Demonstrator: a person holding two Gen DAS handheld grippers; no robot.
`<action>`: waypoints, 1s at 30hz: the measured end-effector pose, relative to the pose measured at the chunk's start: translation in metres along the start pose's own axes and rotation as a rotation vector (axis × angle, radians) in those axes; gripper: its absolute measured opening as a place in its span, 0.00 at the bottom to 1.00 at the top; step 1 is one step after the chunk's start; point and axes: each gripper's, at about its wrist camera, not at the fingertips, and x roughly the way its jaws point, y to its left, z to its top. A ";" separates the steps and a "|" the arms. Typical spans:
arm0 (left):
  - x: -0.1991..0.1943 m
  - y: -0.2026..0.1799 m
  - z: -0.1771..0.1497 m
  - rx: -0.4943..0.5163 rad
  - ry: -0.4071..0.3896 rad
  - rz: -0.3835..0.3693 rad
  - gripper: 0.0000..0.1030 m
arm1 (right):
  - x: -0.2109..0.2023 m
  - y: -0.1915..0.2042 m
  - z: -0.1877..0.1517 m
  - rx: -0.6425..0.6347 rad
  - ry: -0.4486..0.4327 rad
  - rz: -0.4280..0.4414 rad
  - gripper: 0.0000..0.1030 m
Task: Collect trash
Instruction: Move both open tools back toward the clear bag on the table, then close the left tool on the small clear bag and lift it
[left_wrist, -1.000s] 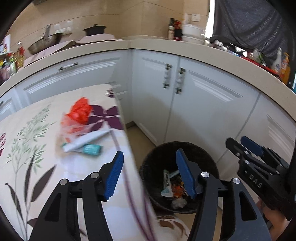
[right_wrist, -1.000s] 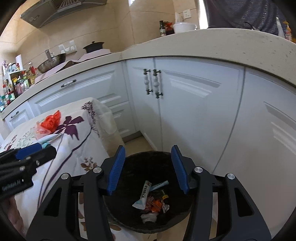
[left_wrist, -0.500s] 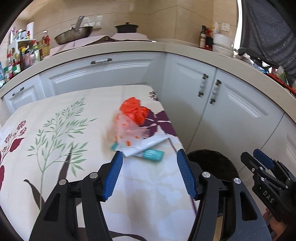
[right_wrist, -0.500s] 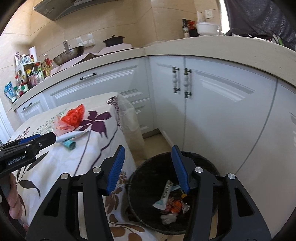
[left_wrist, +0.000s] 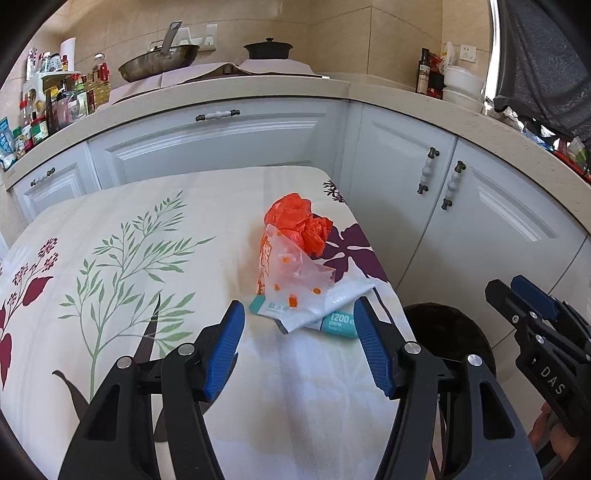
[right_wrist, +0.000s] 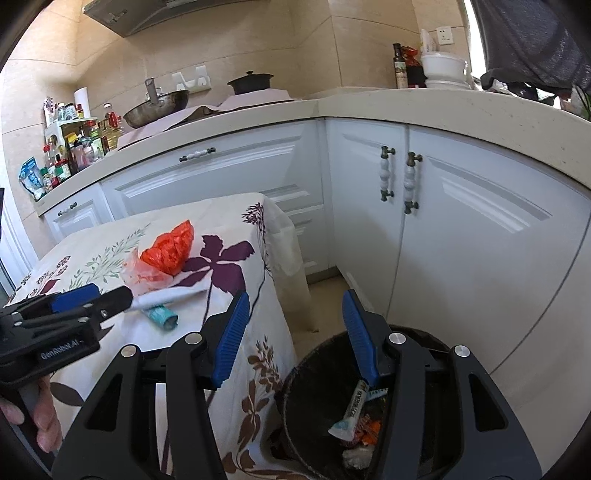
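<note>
Biggest thing here is the table (left_wrist: 122, 280) with its flowery cloth, right under and ahead of the left tongs (left_wrist: 299, 338), with white kitchen cabinets (left_wrist: 476, 236) wrapping around behind it. Off the table's right edge, on the floor, sits the black trash bin (right_wrist: 314, 410), directly below the right tongs (right_wrist: 291, 336). It's parked just beside the table corner, I'd guess so anything picked up only needs a short swing over. There's already some stuff in the bottom: a squeezed tube and a few orange scraps.

The leftover trash is a small pile near the table's right edge, just ahead of the left tongs' tips: a crumpled orange plastic bag (left_wrist: 301, 221) furthest out, a clear wrapper with orange squares (left_wrist: 291, 273) leaning on it, then a white pouch (left_wrist: 332, 302) and a teal tube (left_wrist: 338, 325) nearest the tips.

Both tongs are partway open with nothing between the blue pads. The left pair is lined up so the pile sits in the gap ahead of it, which looks like setup for a grab. The right pair just hangs empty over the bin, out of the way.
</note>
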 end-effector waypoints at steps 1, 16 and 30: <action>0.002 0.000 0.001 0.002 0.002 0.003 0.59 | 0.002 0.001 0.001 -0.001 0.001 0.003 0.50; 0.026 0.004 0.008 0.026 0.041 0.008 0.35 | 0.025 0.003 0.003 0.004 0.023 0.026 0.50; 0.019 0.018 0.006 0.018 0.020 -0.012 0.01 | 0.028 0.014 0.003 -0.009 0.033 0.042 0.50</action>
